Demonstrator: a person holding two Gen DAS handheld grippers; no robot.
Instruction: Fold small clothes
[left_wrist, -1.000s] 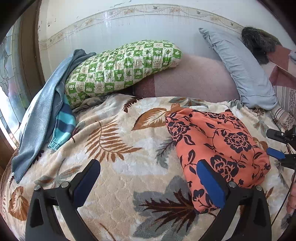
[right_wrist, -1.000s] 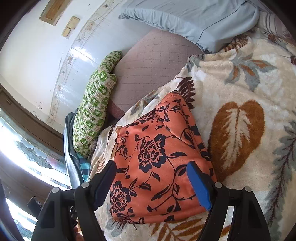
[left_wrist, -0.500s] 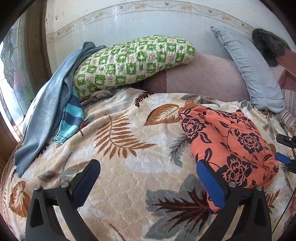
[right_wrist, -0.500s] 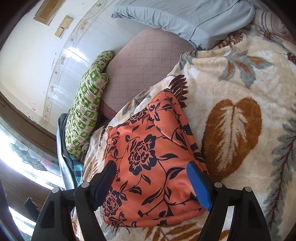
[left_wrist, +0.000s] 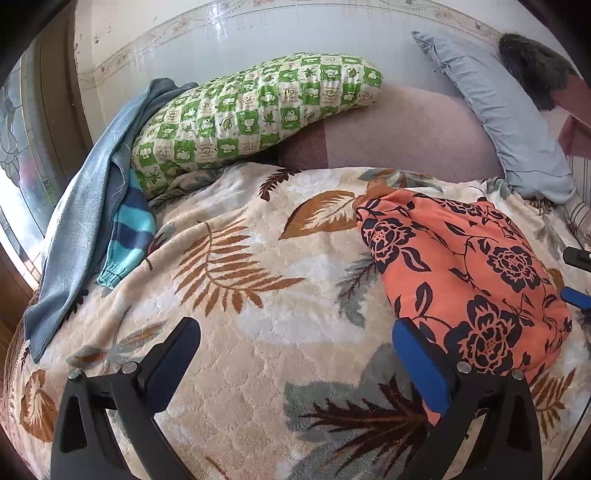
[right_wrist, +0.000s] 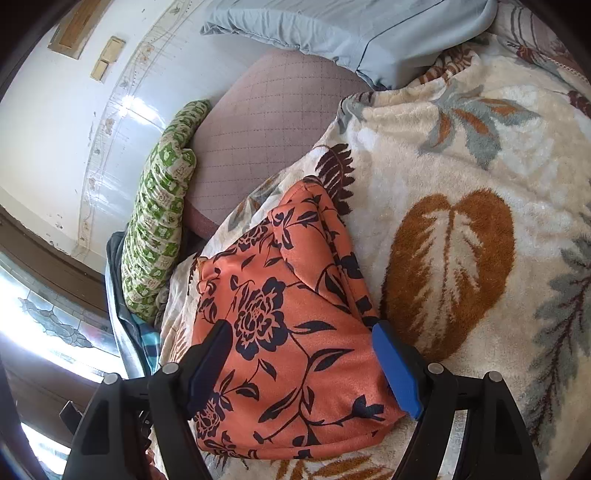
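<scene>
A folded orange garment with dark flowers (left_wrist: 458, 266) lies on the leaf-patterned blanket (left_wrist: 258, 295); it also shows in the right wrist view (right_wrist: 280, 325). My left gripper (left_wrist: 295, 354) is open and empty, above the blanket to the left of the garment, its right finger near the garment's front corner. My right gripper (right_wrist: 303, 354) is open and empty, hovering over the garment's near end, with its fingers on either side. Its tips (left_wrist: 576, 280) show at the right edge of the left wrist view.
A green checked pillow (left_wrist: 251, 110), a grey-blue pillow (left_wrist: 502, 122) and a mauve cushion (left_wrist: 399, 133) lie at the head of the bed. A blue garment (left_wrist: 81, 206) and a striped sleeve (left_wrist: 125, 240) lie at the left edge by the window.
Both grippers have drawn back slightly from the garment. The left view has shifted so the garment sits further right. The garment has not moved.
</scene>
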